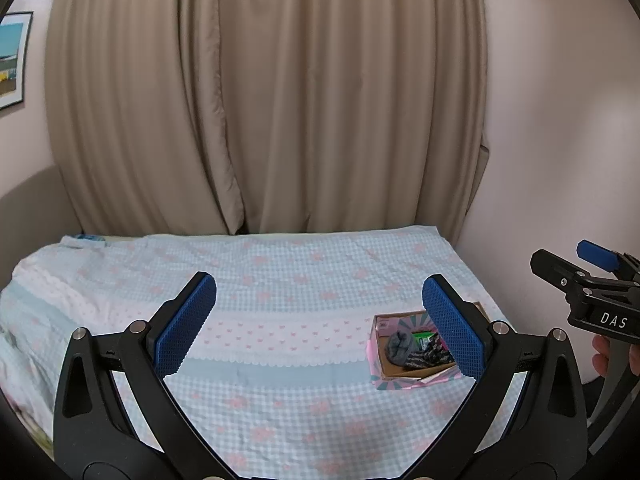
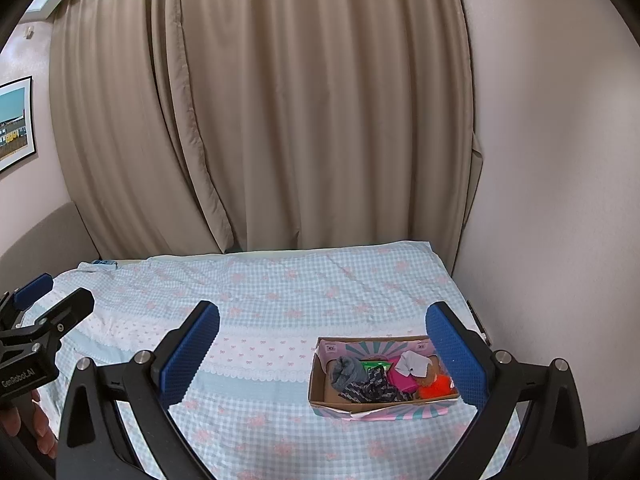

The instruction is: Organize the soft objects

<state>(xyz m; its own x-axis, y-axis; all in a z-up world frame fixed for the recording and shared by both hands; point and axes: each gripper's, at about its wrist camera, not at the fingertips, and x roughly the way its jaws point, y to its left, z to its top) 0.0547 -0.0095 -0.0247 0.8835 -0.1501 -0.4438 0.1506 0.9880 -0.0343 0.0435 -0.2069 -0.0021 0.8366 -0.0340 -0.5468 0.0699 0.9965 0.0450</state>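
An open cardboard box (image 2: 320, 390) with a pink and teal pattern sits on the bed at the right, also in the left wrist view (image 1: 376, 354). It holds a grey sock (image 2: 346, 372), a dark patterned cloth (image 2: 372, 390), a green item (image 2: 372, 365), a pink item with a white cloth (image 2: 404, 374) and an orange fuzzy item (image 2: 434, 386). My left gripper (image 1: 320, 324) is open and empty above the bed, left of the box. My right gripper (image 2: 324, 354) is open and empty, raised above the bed in front of the box.
The bed has a blue-checked cover with pink bows (image 2: 260, 300). Beige curtains (image 2: 300, 120) hang behind it. A wall (image 2: 540, 240) runs close along the right side. A framed picture (image 2: 14, 124) hangs on the left wall.
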